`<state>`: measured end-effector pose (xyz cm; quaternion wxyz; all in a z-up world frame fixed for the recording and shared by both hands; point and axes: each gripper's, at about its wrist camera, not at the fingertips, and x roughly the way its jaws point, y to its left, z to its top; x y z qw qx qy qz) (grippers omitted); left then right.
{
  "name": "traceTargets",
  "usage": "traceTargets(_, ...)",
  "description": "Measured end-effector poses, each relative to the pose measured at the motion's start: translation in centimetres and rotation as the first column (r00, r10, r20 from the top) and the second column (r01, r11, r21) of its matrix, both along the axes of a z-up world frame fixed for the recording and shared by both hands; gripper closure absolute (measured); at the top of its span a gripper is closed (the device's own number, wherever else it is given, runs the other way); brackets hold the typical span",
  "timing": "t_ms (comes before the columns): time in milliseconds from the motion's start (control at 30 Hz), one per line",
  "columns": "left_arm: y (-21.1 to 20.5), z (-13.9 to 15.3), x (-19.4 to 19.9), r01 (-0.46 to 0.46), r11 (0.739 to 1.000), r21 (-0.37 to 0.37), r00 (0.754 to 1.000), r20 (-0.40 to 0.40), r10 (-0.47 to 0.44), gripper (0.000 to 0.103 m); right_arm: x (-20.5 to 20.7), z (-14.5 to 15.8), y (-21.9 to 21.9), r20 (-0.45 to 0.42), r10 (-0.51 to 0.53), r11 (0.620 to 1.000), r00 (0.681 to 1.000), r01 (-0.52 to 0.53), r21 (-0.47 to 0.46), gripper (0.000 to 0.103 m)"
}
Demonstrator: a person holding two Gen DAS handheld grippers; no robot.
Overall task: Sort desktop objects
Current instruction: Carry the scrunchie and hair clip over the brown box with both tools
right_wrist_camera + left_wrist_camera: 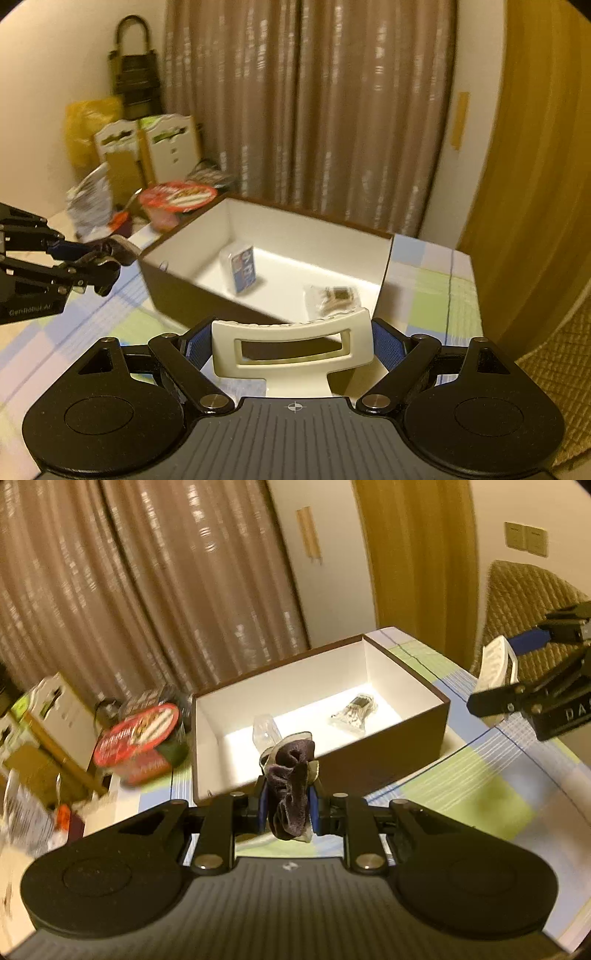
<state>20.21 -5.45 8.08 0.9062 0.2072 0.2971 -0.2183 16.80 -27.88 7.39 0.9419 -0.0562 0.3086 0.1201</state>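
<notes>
My left gripper (287, 806) pinches a dark scrunchie (290, 779), my right gripper (291, 341) clamps a white clip (291, 341); I should clear the box (258, 221) wall, then release above its 2 packets.

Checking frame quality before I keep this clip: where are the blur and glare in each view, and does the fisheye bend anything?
Left wrist view: the red-lidded tub and clutter at left are smeared; the box floor glares white; the scrunchie in the left gripper is sharp. Right wrist view: the box items are blurred, the white clip in the right gripper crisp; curtains and door bow at the edges.
</notes>
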Motion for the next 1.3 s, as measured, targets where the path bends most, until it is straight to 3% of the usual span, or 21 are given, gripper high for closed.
traceTargets(200, -0.4, 0.1, 3.5, 0.063, 0.998, 0.005, 0.998, 0.015, -0.063, 0.085, 1.7, 1.1, 1.9, 0.009, -0.065, 0.997, 0.998, 0.066, -0.031, 0.017)
traceTargets(500, -1.2, 0.0, 8.8, 0.15, 0.989, 0.019, 0.988, 0.035, -0.15, 0.085, 6.5, 0.8, 2.6, 0.01, -0.042, 0.995, 0.999, 0.043, -0.091, 0.017)
traceTargets(800, -3.3, -2.3, 15.3, 0.147, 0.988, 0.052, 0.989, 0.0, -0.148, 0.085, 14.1, -2.6, 1.8, -0.032, 0.028, 0.995, 0.999, -0.031, -0.096, 0.017)
traceTargets(1033, -6.5, -5.5, 18.0, 0.253, 0.96, 0.117, 0.968, -0.036, -0.25, 0.084, 18.3, -6.9, 2.0, -0.114, 0.101, 0.978, 0.988, -0.119, -0.17, 0.017)
traceTargets(1300, -8.6, -8.8, 20.2, 0.321, 0.934, 0.155, 0.947, -0.075, -0.313, 0.079, 21.3, -9.7, 1.1, -0.187, 0.109, 0.974, 0.976, -0.143, -0.174, 0.017)
